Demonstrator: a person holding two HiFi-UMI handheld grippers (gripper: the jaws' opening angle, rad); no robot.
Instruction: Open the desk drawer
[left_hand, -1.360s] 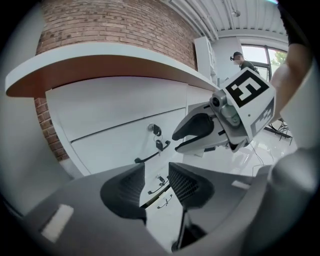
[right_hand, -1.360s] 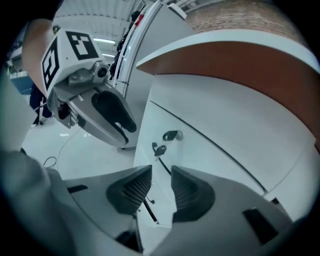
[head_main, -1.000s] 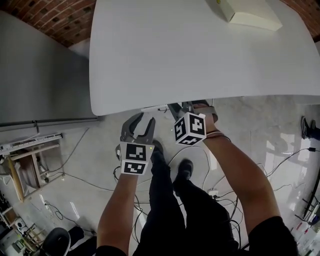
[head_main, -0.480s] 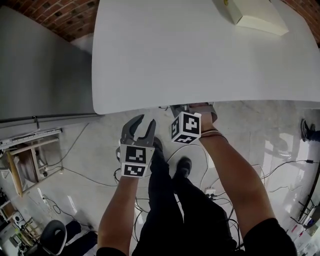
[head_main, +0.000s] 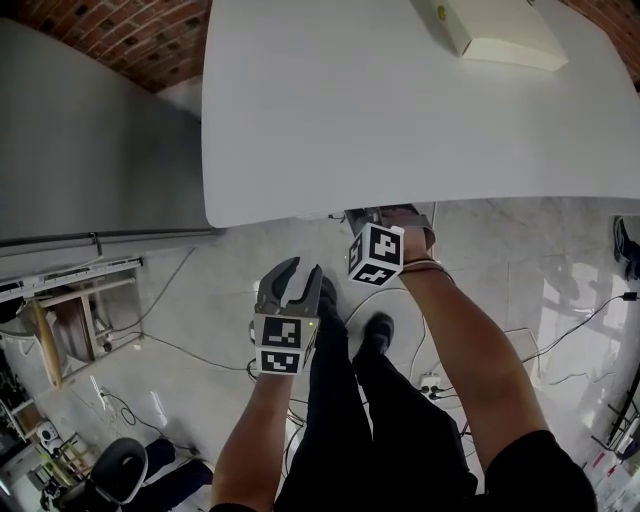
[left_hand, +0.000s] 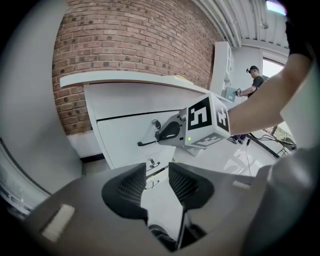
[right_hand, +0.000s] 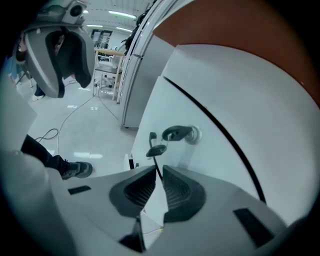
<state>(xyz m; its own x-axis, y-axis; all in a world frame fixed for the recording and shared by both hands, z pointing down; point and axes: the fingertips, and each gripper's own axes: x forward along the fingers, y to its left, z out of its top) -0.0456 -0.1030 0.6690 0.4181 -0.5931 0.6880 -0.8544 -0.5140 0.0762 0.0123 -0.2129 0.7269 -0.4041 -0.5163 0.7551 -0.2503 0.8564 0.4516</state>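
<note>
The white desk (head_main: 400, 100) has a white drawer front (left_hand: 125, 135) under its top, with a thin dark handle (left_hand: 146, 143) and a key (right_hand: 176, 133) in its lock. My right gripper (right_hand: 158, 172) reaches under the desk edge, and only its marker cube (head_main: 378, 254) shows from above. Its jaws have just been closing, and the pads now pinch the handle bar (right_hand: 157, 162) between them. My left gripper (head_main: 300, 275) hangs open and empty over the floor, short of the desk and to the left of the right one.
A cream box (head_main: 495, 28) lies at the desktop's far right. Below the held drawer is a second drawer handle (left_hand: 152, 162). Cables (head_main: 400, 310) trail over the floor around the person's shoes (head_main: 375, 330). A grey partition (head_main: 90, 150) stands at left.
My left gripper has drawn back from the desk edge, toward the person's legs. The right gripper has stayed at the desk edge.
</note>
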